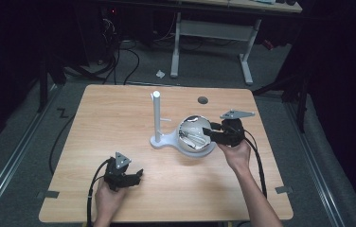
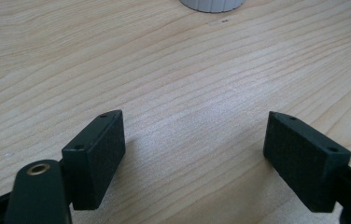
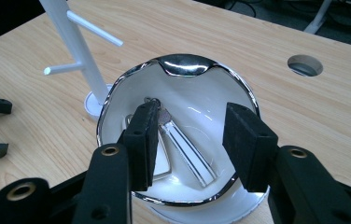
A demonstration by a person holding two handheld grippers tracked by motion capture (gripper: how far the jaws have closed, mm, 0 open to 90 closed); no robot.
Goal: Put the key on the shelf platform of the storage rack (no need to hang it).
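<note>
From the high view, a white bowl [image 1: 196, 136] with a chrome rim sits right of centre on the wooden table [image 1: 119, 118], just beside the base of a white stand [image 1: 158, 118] with short pegs. The right gripper [image 1: 209, 132] hangs over the bowl's right edge, while the left gripper [image 1: 138, 175] rests near the table's front edge, well apart from everything. In the left gripper view, its jaws stand wide apart with nothing but bare table [image 2: 187, 84] between them, so it is released. In the right gripper view, the right gripper [image 3: 190, 135] points down into the bowl [image 3: 117, 98], its jaws parted and pressing on nothing; a shiny metal clip [image 3: 187, 151] with a clear strip lies on the bowl's floor between and below them, and a second flat metal loop lies partly hidden under the left jaw. The clip looks light, stiff and slippery, and it lies flat against a glossy curved surface, so it would likely skate away from a shallow pinch. Taking it across its narrow width near the middle seems safest.
</note>
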